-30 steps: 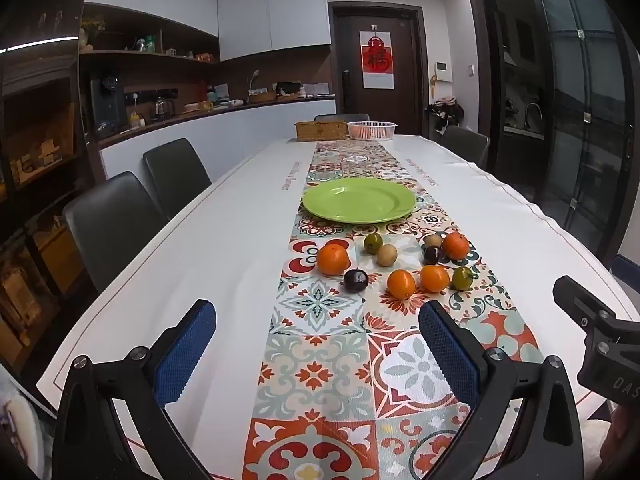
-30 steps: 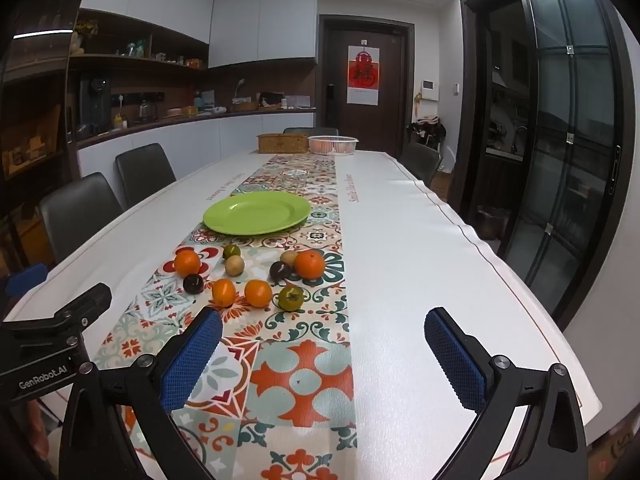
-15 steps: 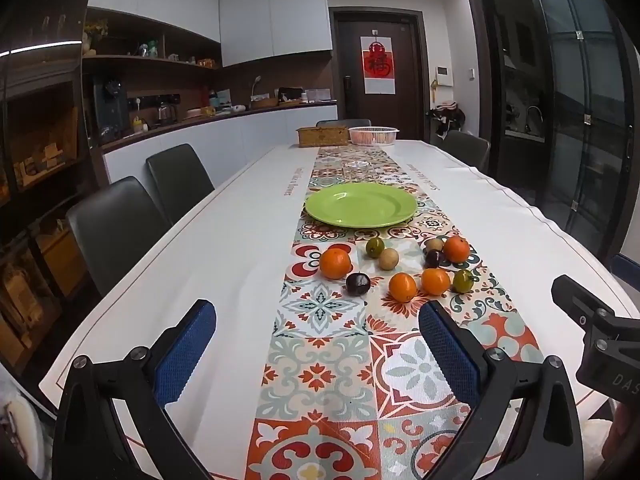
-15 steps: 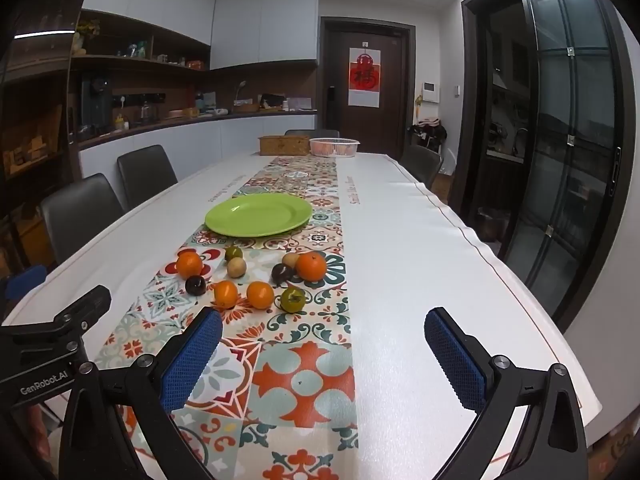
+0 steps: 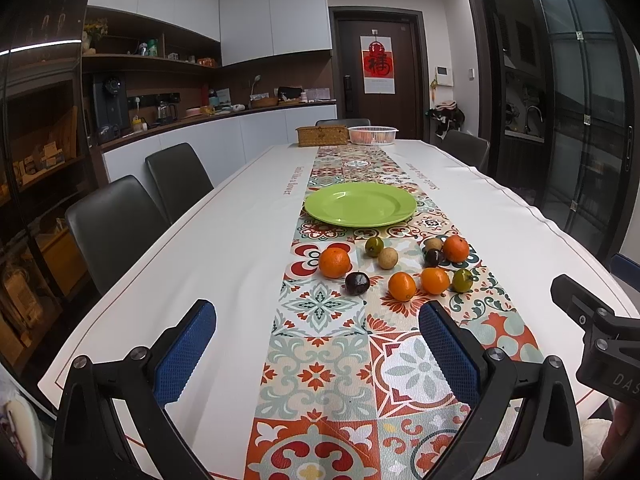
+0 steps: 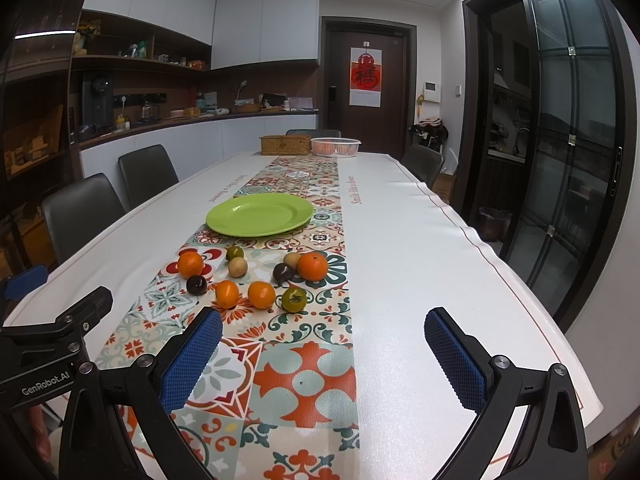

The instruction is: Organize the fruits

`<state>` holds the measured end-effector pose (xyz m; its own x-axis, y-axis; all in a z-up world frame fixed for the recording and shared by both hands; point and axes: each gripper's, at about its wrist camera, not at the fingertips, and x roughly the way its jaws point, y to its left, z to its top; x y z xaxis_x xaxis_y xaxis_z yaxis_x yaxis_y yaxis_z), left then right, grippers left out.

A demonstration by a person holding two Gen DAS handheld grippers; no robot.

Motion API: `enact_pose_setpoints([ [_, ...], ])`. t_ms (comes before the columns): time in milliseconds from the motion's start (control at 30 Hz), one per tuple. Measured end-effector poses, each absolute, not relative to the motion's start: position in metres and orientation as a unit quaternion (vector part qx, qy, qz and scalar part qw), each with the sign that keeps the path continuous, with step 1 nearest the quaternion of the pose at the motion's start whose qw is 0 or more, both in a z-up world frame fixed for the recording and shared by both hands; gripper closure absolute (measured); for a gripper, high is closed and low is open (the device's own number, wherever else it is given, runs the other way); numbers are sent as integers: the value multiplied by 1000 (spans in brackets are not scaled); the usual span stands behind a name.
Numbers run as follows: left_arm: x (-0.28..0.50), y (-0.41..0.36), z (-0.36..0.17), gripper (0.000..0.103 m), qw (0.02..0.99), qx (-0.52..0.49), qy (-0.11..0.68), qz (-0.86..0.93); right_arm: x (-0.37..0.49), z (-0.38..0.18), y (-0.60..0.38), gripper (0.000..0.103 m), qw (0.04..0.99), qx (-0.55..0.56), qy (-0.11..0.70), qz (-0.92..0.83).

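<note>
Several small fruits lie on the patterned table runner (image 5: 320,360) in front of an empty green plate (image 5: 360,203): oranges (image 5: 334,262), dark plums (image 5: 357,283), green fruits (image 5: 462,280) and tan ones (image 5: 387,258). The plate (image 6: 260,214) and the oranges (image 6: 312,266) also show in the right wrist view. My left gripper (image 5: 316,344) is open and empty, short of the fruits. My right gripper (image 6: 324,356) is open and empty, to the right of them over the runner's edge.
A wicker box (image 5: 322,135) and a white basket (image 5: 373,135) stand at the table's far end. Dark chairs (image 5: 114,224) line the left side; another chair (image 6: 424,162) is at the far right. A glass door (image 6: 576,140) is to the right.
Both views have shifted slightly; the fruits and plate sit a little lower in frame. Both grippers stay open and empty. Nothing on the table has moved.
</note>
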<state>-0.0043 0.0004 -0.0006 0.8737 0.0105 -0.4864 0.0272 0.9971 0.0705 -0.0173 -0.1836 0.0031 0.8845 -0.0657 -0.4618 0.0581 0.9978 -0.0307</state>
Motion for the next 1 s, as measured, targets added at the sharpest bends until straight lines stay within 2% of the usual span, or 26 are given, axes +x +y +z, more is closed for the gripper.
enact_pose_setpoints([
  [1000,-6,2,-2,0,967,34,253,-9,-18,3,-182,1,971,-8,238,-32],
])
